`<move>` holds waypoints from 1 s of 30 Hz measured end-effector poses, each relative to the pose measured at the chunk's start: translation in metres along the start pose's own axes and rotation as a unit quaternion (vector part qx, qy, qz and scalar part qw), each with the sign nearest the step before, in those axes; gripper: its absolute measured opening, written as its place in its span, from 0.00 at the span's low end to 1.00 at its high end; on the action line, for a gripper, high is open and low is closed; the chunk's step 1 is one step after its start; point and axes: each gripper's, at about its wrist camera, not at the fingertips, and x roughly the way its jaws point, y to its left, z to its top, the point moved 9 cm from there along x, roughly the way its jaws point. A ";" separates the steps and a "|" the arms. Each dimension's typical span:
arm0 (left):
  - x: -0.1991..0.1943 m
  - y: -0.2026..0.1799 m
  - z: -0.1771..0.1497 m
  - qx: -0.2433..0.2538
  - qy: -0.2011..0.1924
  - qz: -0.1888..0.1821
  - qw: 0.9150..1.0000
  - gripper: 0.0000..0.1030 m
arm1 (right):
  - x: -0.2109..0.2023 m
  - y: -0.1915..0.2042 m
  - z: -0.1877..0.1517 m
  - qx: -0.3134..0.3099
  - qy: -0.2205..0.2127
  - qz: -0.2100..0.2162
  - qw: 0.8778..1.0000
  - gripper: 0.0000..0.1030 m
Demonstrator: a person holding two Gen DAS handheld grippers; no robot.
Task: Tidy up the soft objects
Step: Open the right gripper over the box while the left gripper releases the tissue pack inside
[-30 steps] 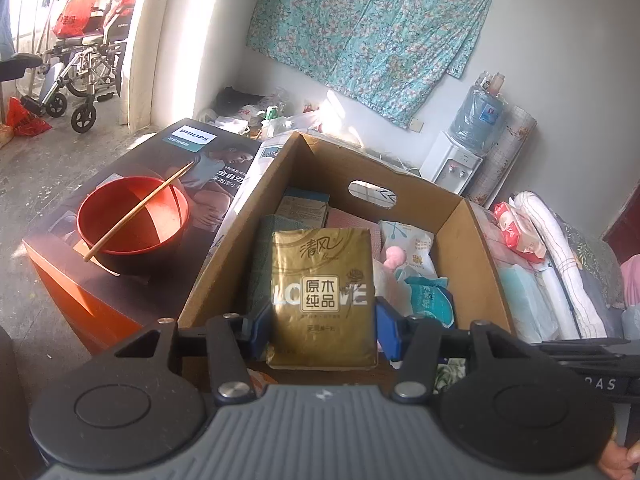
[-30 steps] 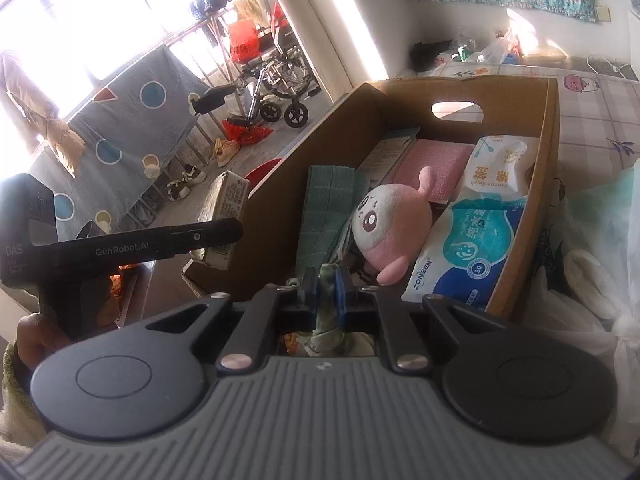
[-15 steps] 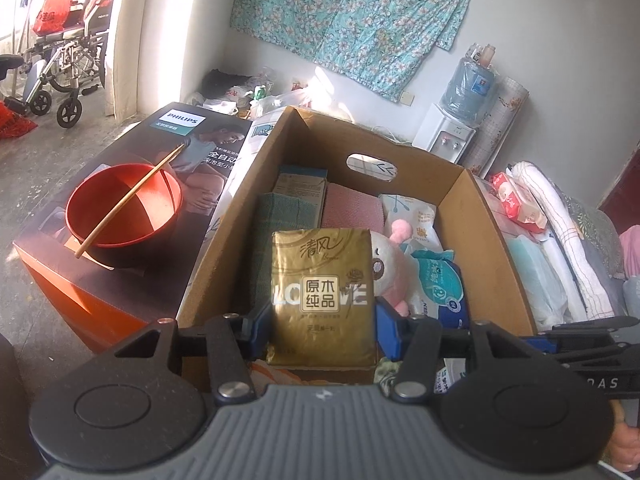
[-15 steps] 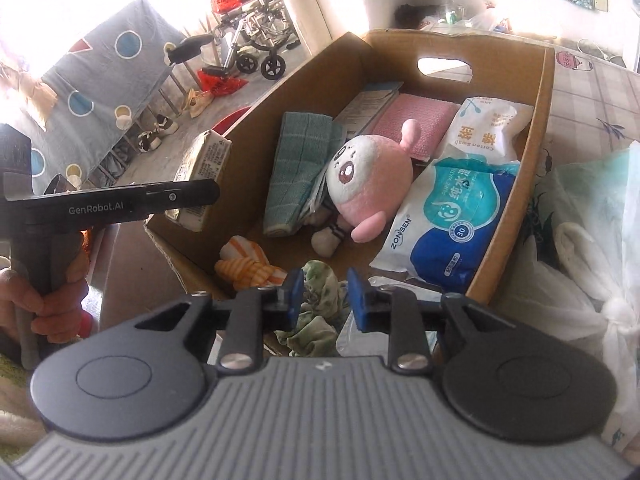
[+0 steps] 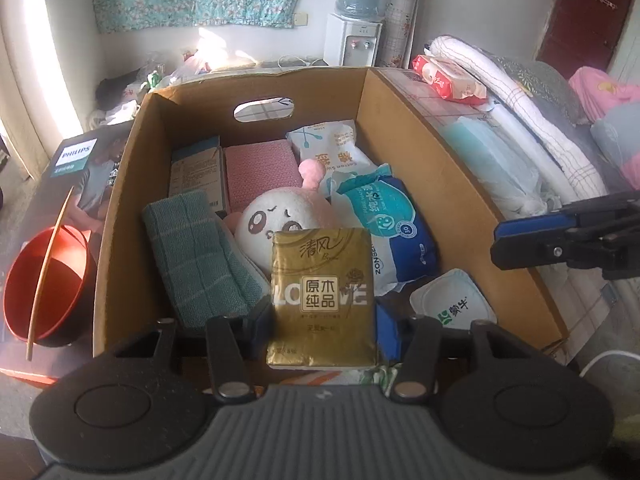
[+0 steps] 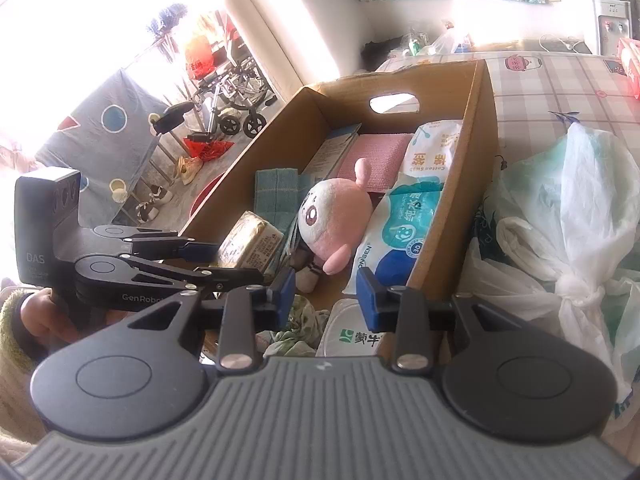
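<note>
My left gripper point(image 5: 324, 322) is shut on a gold tissue pack point(image 5: 323, 296) and holds it over the near end of an open cardboard box point(image 5: 420, 152). Inside lie a pink-and-white plush toy point(image 5: 280, 216), a teal towel point(image 5: 200, 264), a blue wipes pack point(image 5: 392, 224), a cotton swab pack point(image 5: 328, 148) and a pink cloth point(image 5: 260, 172). My right gripper point(image 6: 326, 292) hangs over the box's near corner, its jaws opening with nothing between them. A green floral cloth point(image 6: 296, 324) lies loose just below it, beside a white lidded tub point(image 6: 352, 332).
A red bowl point(image 5: 44, 280) with a chopstick sits on a Philips carton point(image 5: 76, 156) left of the box. Tied plastic bags point(image 6: 568, 208) crowd the box's right side. Folded bedding point(image 5: 520, 92) lies beyond. A wheelchair point(image 6: 232, 92) stands far back.
My right gripper was shut on the green floral cloth; it has opened and the cloth now lies in the box's near corner. The left gripper swung right over the box with the gold pack.
</note>
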 end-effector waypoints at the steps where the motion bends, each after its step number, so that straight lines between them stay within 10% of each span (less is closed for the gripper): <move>1: 0.002 -0.004 0.003 0.035 -0.003 0.019 0.999 0.52 | 0.000 -0.002 0.000 0.003 -0.001 0.000 1.000 0.32; 9: 0.026 -0.026 -0.004 0.162 0.027 0.050 0.985 0.66 | 0.005 -0.015 -0.001 0.023 -0.001 0.003 1.000 0.34; 19: -0.013 0.002 0.011 0.025 -0.006 0.042 0.999 0.71 | -0.012 -0.019 0.002 0.054 -0.038 0.030 0.997 0.40; 30: -0.071 -0.026 0.023 -0.077 -0.108 0.028 0.991 0.94 | -0.055 -0.048 -0.023 0.121 -0.107 -0.006 0.987 0.61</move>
